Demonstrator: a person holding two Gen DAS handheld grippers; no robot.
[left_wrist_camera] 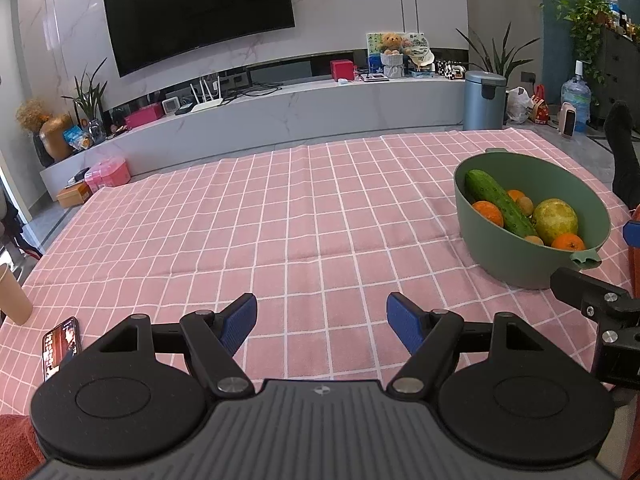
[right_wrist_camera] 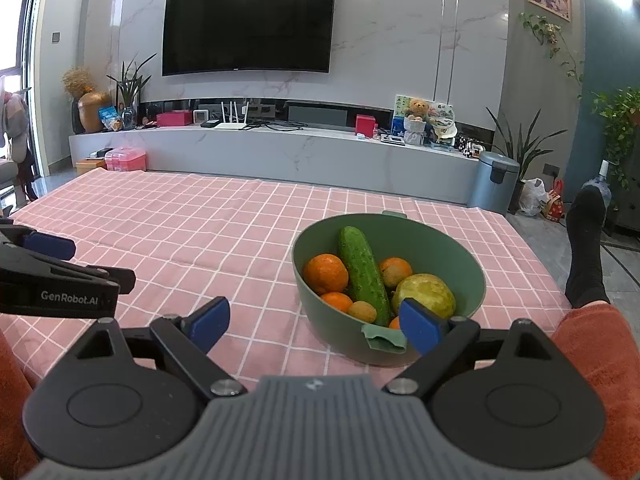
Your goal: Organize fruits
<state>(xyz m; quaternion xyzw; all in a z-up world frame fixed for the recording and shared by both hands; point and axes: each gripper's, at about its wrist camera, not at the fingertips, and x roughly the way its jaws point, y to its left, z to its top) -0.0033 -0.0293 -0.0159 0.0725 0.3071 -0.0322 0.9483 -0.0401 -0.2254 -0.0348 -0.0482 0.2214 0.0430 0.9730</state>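
Note:
A green bowl stands on the pink checked tablecloth. It holds a cucumber, several oranges, a yellow-green round fruit and small brownish fruits. My left gripper is open and empty over bare cloth, left of the bowl. My right gripper is open and empty just in front of the bowl, its right fingertip near the bowl's near handle.
A phone and a paper cup lie at the table's left edge. Part of the other gripper shows at the right of the left wrist view and at the left of the right wrist view. A socked foot rests at the table's right edge.

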